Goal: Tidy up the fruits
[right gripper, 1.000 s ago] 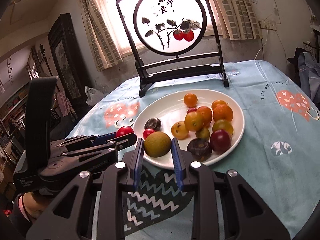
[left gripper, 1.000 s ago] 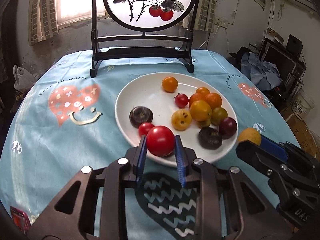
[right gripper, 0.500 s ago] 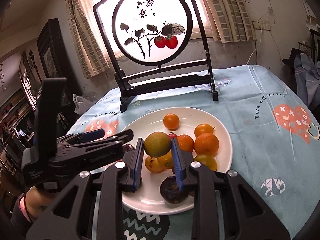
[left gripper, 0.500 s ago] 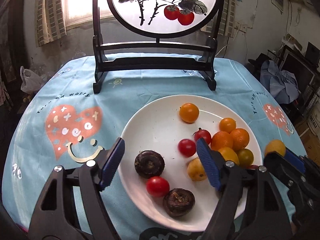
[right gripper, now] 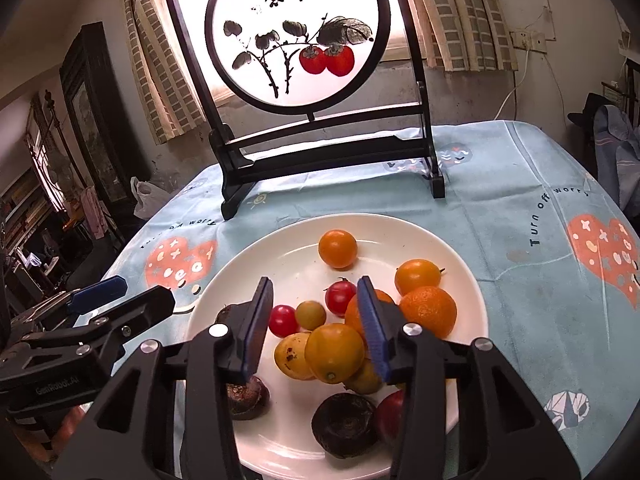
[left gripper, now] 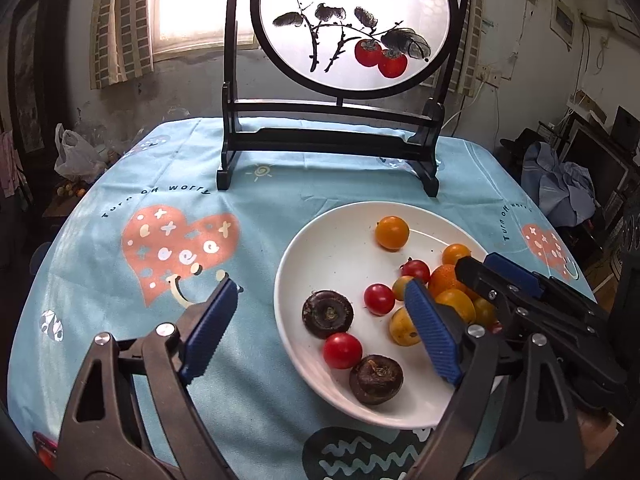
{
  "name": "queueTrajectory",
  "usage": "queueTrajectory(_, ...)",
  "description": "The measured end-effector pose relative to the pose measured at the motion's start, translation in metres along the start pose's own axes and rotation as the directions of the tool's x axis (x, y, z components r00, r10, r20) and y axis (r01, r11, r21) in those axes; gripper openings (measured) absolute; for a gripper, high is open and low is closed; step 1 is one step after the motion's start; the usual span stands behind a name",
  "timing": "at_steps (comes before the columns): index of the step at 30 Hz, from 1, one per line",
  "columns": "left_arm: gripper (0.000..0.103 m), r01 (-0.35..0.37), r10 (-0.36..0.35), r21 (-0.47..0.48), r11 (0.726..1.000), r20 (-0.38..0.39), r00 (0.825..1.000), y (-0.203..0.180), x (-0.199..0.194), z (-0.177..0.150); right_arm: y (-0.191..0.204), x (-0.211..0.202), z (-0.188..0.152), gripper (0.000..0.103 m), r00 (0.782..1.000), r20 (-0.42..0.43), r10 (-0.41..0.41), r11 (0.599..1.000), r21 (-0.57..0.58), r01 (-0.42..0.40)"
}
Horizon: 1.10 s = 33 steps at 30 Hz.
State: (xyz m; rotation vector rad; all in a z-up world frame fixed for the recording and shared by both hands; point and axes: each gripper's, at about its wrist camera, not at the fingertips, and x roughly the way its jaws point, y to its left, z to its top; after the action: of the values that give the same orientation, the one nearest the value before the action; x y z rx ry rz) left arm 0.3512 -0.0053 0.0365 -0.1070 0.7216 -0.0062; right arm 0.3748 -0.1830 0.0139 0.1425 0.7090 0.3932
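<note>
White plate (right gripper: 460, 264) on the tabletop's (left gripper: 280, 192) near right holds the fruits: three red tomatoes, three dark brown ones, several orange and yellow, partly hidden. Left gripper (left gripper: 320, 332) gapes wide, empty, straddling the plate's left rim. Right gripper (right gripper: 316, 324) half open, empty, above the pile. Cloth reads "Turn off worry".

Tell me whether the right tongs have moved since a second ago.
Yes. The right tongs went forward from the near rim of the white plate to over its fruit pile, and opened.
</note>
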Motion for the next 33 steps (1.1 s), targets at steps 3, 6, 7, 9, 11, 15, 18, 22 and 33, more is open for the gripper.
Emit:
queueTrajectory(3, 0.091, -0.007, 0.007, 0.001, 1.0, 0.006, 1.0, -0.001, -0.005, -0.003, 0.005, -0.005, -0.004, 0.071, 0.999, -0.003, -0.033, 0.999, -0.021, 0.033)
queueTrajectory(6, 0.094, -0.014, 0.014, -0.001, 1.0, 0.011, 1.0, 0.0, -0.013, -0.007, 0.006, -0.014, -0.008, 0.072, 0.999, 0.002, -0.05, 0.998, -0.025, 0.05)
queueTrajectory(7, 0.094, -0.013, 0.013, -0.003, 1.0, 0.011, 1.0, 0.0, -0.016, -0.009, 0.007, -0.017, -0.009, 0.072, 0.999, -0.003, -0.046, 0.999, -0.026, 0.046)
queueTrajectory(9, 0.094, -0.013, 0.013, -0.001, 1.0, 0.013, 1.0, 0.0, -0.022, -0.013, 0.009, -0.024, -0.012, 0.073, 0.999, -0.009, -0.047, 0.998, -0.029, 0.047)
queueTrajectory(11, 0.094, -0.024, 0.024, 0.01, 1.0, 0.022, 0.999, -0.001, -0.03, -0.019, 0.011, -0.033, -0.016, 0.078, 0.999, -0.004, -0.053, 0.998, -0.034, 0.053)
queueTrajectory(15, 0.099, -0.012, 0.011, 0.023, 1.0, 0.044, 0.999, 0.004, -0.051, -0.04, 0.008, -0.057, -0.032, 0.102, 0.995, 0.018, -0.1, 0.994, -0.051, 0.1)
queueTrajectory(18, 0.099, -0.041, 0.038, 0.052, 0.998, 0.055, 0.998, 0.006, -0.065, -0.062, 0.004, -0.076, -0.05, 0.102, 0.992, 0.027, -0.12, 0.989, -0.08, 0.122)
queueTrajectory(22, 0.1, -0.032, 0.029, 0.055, 0.998, 0.055, 0.998, 0.012, -0.081, -0.092, -0.005, -0.1, -0.084, 0.102, 0.991, 0.038, -0.128, 0.986, -0.103, 0.131)
queueTrajectory(33, 0.1, -0.067, 0.065, 0.107, 0.992, 0.022, 0.998, 0.011, -0.091, -0.139, 0.002, -0.138, -0.141, 0.102, 0.997, 0.007, -0.071, 0.981, -0.181, 0.071)
